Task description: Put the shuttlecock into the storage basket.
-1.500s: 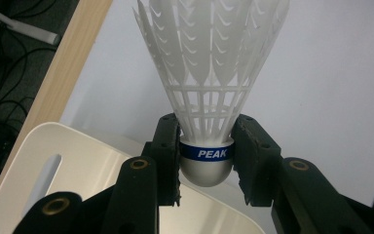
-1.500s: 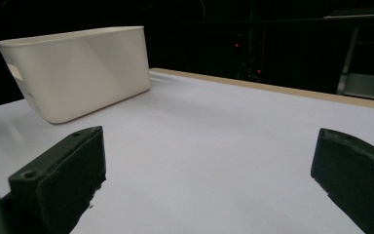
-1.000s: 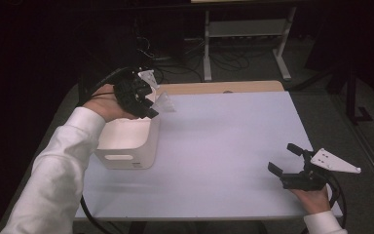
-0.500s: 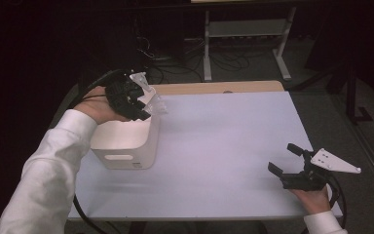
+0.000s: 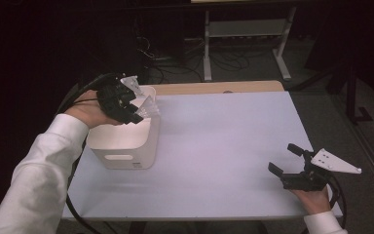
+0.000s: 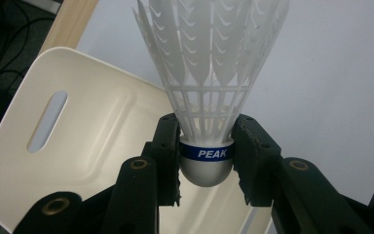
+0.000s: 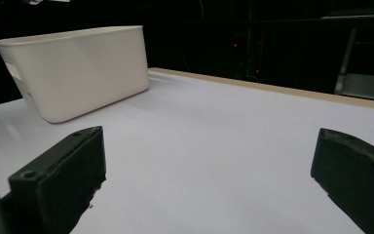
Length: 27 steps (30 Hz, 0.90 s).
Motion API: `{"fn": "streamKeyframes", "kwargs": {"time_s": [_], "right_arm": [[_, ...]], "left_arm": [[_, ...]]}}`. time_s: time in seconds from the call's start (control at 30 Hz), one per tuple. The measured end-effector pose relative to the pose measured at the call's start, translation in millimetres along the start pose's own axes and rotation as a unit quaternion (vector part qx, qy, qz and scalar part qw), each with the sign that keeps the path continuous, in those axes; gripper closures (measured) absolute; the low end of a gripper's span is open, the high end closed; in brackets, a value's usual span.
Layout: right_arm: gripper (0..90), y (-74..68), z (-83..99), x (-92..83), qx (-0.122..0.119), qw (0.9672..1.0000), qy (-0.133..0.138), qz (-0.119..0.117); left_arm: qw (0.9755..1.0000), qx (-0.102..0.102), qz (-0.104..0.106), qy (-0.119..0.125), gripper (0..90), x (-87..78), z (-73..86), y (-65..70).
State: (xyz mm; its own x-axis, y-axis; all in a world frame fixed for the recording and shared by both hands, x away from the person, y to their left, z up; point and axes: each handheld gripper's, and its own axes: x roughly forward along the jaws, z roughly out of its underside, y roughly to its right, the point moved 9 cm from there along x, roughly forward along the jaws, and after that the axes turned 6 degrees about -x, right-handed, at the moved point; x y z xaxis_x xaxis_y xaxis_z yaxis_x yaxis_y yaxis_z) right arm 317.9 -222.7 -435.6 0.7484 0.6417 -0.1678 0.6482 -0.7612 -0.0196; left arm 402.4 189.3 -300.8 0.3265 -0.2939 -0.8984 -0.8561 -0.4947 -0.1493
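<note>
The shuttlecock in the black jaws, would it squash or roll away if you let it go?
The shuttlecock probably feels very light: its skirt is thin, see-through white mesh. That skirt likely bends easily, so the left gripper pinches the rounded base instead. Dropped on the table, it would probably tip onto its side and roll in a curve.

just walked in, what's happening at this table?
A person is working with a gripper in each hand. The left gripper has its fingers clamped on the cork base of a white shuttlecock, held above the open white bin at the table's left side, feathers pointing away from the hand. The right gripper is open with nothing between its fingers, low over the near right corner.
</note>
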Motion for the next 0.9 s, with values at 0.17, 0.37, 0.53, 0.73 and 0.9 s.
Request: {"fn": "streamKeyframes", "kwargs": {"time_s": [0.17, 0.37, 0.53, 0.73, 0.9], "right_arm": [[0.0, 0.0, 0.2, -0.1, 0.0, 1.0, -0.001, 0.0], [0.0, -0.2, 0.3, -0.1, 0.001, 1.0, -0.001, 0.0], [0.0, -0.2, 0.6, -0.1, 0.0, 1.0, -0.002, 0.0], [0.0, 0.2, 1.1, -0.1, -0.001, 1.0, -0.004, 0.002], [0.0, 0.1, 1.4, 0.0, 0.001, 1.0, -0.004, 0.002]], "left_arm": [[1.0, -0.005, -0.002, -0.004, 64.3, -0.9, 8.8, -0.9], [0.9999, -0.01, -0.004, -0.006, 64.3, -2.0, 18.9, -3.0], [0.9998, -0.019, -0.002, -0.002, 64.3, -1.4, 25.5, -2.5], [0.9996, -0.025, 0.001, -0.01, 64.2, 2.6, 36.6, -3.6], [0.9995, -0.031, 0.004, -0.011, 64.2, 7.6, 42.3, -3.7]]}}
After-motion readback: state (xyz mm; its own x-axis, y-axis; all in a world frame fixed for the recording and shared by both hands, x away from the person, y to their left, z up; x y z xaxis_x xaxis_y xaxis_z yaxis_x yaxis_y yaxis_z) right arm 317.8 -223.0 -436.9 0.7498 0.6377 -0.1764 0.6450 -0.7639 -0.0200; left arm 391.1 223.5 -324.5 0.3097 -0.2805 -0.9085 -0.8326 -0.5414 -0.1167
